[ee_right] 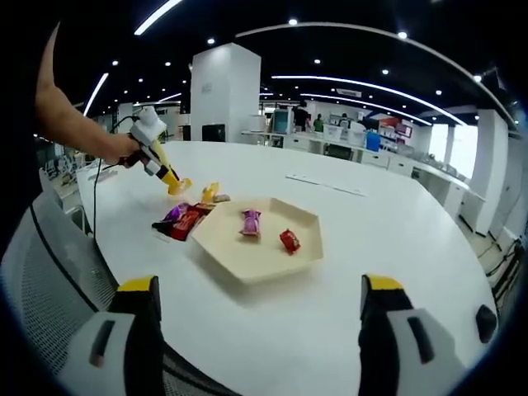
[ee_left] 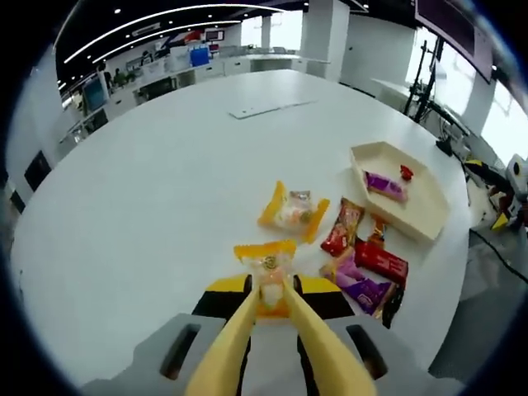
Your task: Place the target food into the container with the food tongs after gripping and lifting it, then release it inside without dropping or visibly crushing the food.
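Tongs (ee_left: 272,307) in left gripper (ee_left: 268,351) pinch yellow snack (ee_left: 268,268) on table (ee_left: 148,190), tray (ee_left: 412,216) well apart | right gripper (ee_right: 260,318) spread, empty, near tray | risk: thin pinch on slick wrapper slips mid-carry; harder squeeze crushes snack

Snack packets (ee_left: 363,256) crowd tray (ee_left: 429,221) — elsewhere open.

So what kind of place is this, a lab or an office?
Probably a big open-plan office or lab: a large round white table, long ceiling strip lights, and rows of desks with monitors behind. On the table lie snack packets and a hexagonal tray.
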